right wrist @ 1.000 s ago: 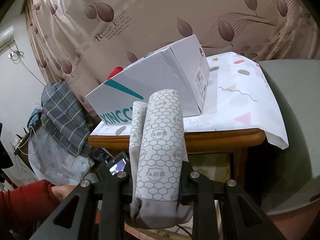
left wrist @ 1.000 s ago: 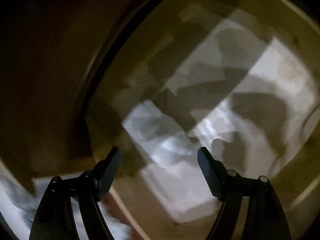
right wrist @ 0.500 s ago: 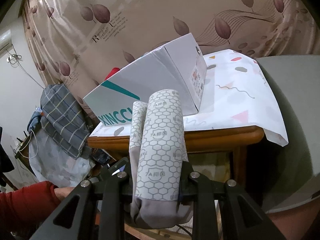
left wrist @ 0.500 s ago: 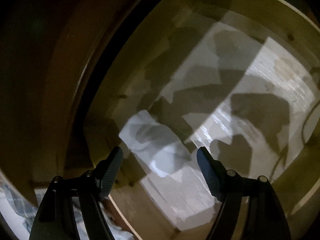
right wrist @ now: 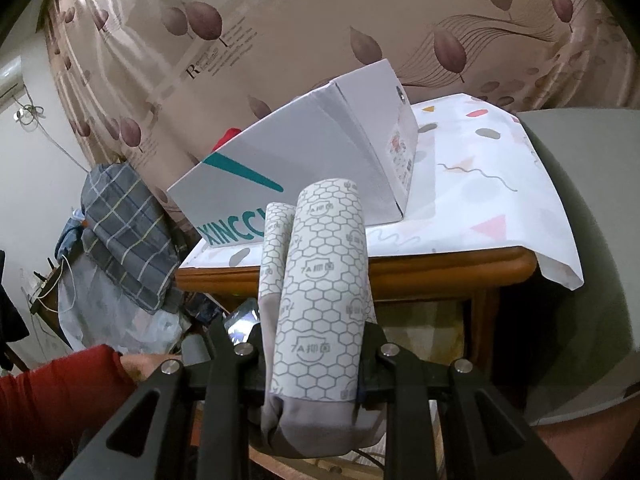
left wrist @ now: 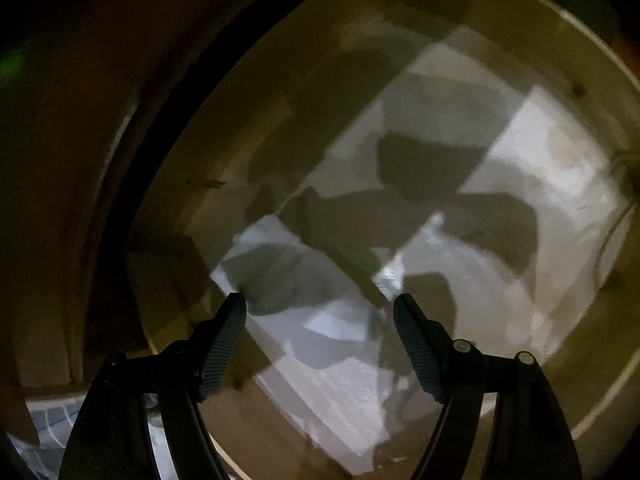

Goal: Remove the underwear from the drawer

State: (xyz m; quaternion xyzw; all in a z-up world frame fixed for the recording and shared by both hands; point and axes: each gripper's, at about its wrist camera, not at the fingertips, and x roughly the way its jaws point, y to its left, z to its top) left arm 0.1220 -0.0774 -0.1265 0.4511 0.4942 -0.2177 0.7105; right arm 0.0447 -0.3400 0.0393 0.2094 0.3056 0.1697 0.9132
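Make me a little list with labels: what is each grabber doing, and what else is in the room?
right gripper: shut on rolled underwear with a honeycomb print
left gripper: open, nothing between its fingers, pointing down into the drawer
in the drawer: white paper lining, blurry and dim
table: has a patterned cloth and a white box on it
behind: leaf-print curtain

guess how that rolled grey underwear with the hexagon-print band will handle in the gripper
The rolled grey underwear with the hexagon-print band is probably soft: it bulges below the right gripper. It looks light and unlikely to slip, being clamped on both sides.
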